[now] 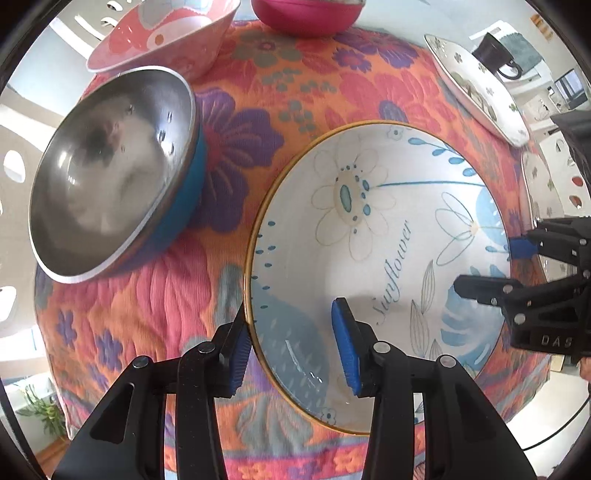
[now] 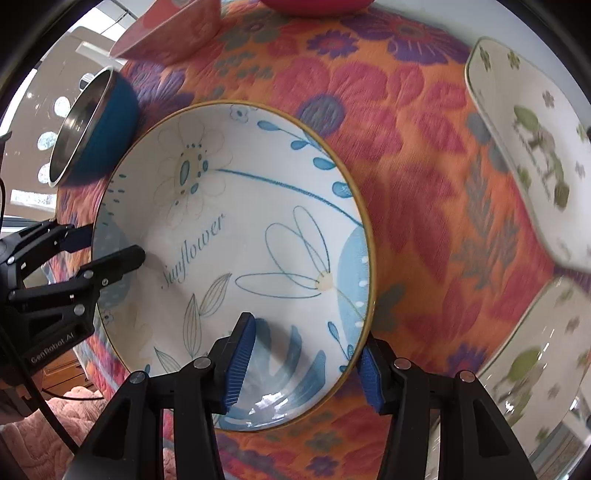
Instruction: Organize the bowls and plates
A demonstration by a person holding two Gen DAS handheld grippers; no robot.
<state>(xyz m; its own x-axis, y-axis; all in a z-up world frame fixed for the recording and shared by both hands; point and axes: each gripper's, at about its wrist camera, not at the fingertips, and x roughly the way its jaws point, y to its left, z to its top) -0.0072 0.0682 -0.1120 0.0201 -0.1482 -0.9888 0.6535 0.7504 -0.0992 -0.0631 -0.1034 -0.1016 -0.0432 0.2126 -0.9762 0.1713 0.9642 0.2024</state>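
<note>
A white sunflower bowl with blue flowers and a gold rim sits on the floral cloth. My left gripper straddles its rim, with one blue pad outside and the other inside over the wall. On the opposite side my right gripper straddles the rim the same way. Both pairs of jaws stand wider than the thin rim, and the inner pads are clear of it. A steel bowl with a blue outside stands just left of the sunflower bowl.
A pink patterned bowl and a magenta bowl stand at the far edge. Two white plates with green prints lie to the right. The orange floral cloth covers the round table.
</note>
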